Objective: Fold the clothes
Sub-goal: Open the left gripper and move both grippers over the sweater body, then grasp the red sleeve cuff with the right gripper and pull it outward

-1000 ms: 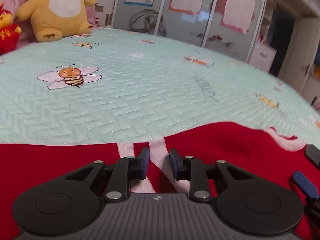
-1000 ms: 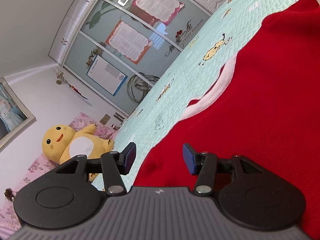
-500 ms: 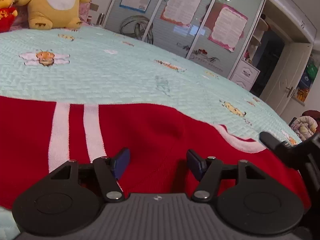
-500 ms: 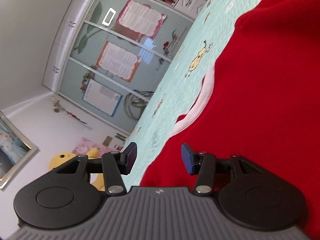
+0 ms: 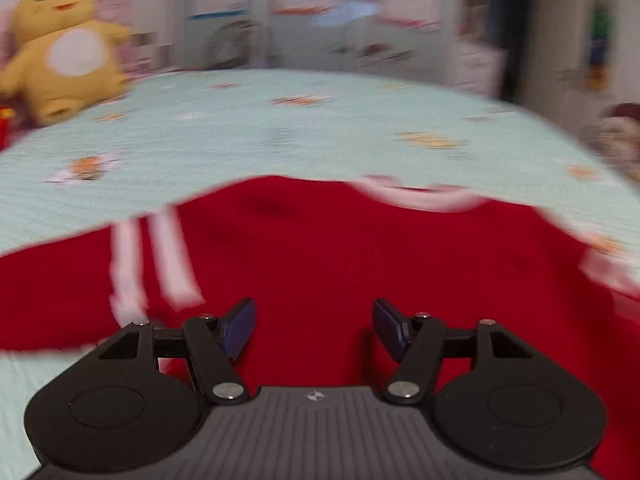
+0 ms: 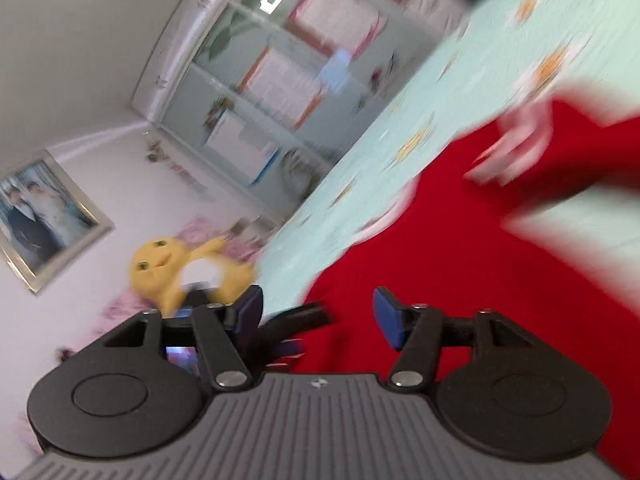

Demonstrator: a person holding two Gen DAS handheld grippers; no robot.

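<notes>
Now both pics are being blurred by fast motion, so small things can't be told. A red top (image 5: 328,256) w/ white trim is being seen spread flat on a pale green bed cover (image 5: 280,128) dotted w/ little bee pics. In the left wrist view the top is lying across the near part of the bed, w/ two white stripes (image 5: 156,264) on its left side & a white neck edge (image 5: 424,196) at the far side. The left gripper (image 5: 314,328) is being held just over the red cloth; its jaws are being kept wide apart & nothing is being pinched btwn them. A blue pad is being shown on each finger (image 5: 240,326). In the right wrist view the room is being seen tilted. The right gripper (image 6: 316,316) is being held over the edge of the top (image 6: 460,264), where red cloth meets green cover (image 6: 400,128); its jaws are also being kept wide apart w/ nothing btwn them. A dark blurry thing (image 6: 296,320) is being seen just past its left finger, but what it is can't be told. A yellow plush toy (image 5: 64,48) is being seen sitting at the far left end of the bed. Behind the bed, a glass-door closet (image 6: 280,80) w/ papers stuck on it is being shown, & a framed photo (image 6: 44,216) is hanging on the wall.
</notes>
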